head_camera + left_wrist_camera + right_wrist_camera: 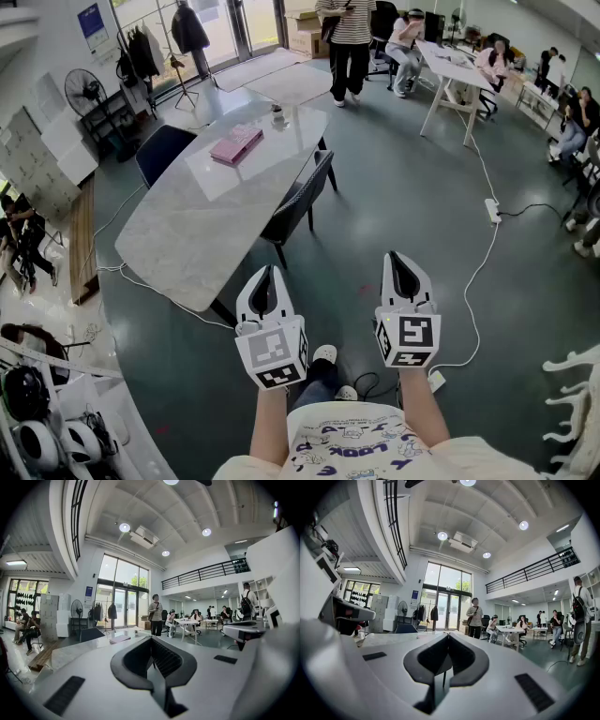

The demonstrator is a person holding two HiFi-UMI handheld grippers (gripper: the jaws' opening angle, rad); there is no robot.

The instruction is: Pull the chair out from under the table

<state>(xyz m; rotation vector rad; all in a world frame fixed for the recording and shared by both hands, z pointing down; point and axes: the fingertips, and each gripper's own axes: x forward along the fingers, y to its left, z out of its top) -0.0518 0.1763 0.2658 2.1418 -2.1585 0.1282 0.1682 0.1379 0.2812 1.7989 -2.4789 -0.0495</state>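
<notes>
Both sets of jaws are pressed together, nothing pinched in either. My left gripper [266, 274] and right gripper [395, 258] are held out roughly level in front of me, side by side over bare floor [403, 178], touching nothing.

Task chair [302, 195]: dark, pushed in at the right long edge of the tabletop [183, 234]. Seat mostly under the top, backrest just beside the edge, legs on the floor. It sits ahead of my left gripper, well apart from both grippers.

Tabletop: pale marble look, rounded corners, glossy, reflecting the windows. A pink book [235, 144] lies flat toward the far end. Some small glassware [279, 115] stands near the far edge; can't tell exactly what. A blue chair [161, 150] stands at the opposite long side.

Room: big open office with a grey-green polished floor. There are round ceiling lights [124, 527], a mezzanine railing [206, 572] and glass doors [121, 606] at the far wall. A standing fan [82, 92] and a coat rack [187, 33] are left of the doors. A person [349, 37] in a striped top stands past the tabletop; others sit around a white desk [450, 67] on the right. A white power strip [492, 210] with its cable [473, 272] lies on the floor right of the chair.
</notes>
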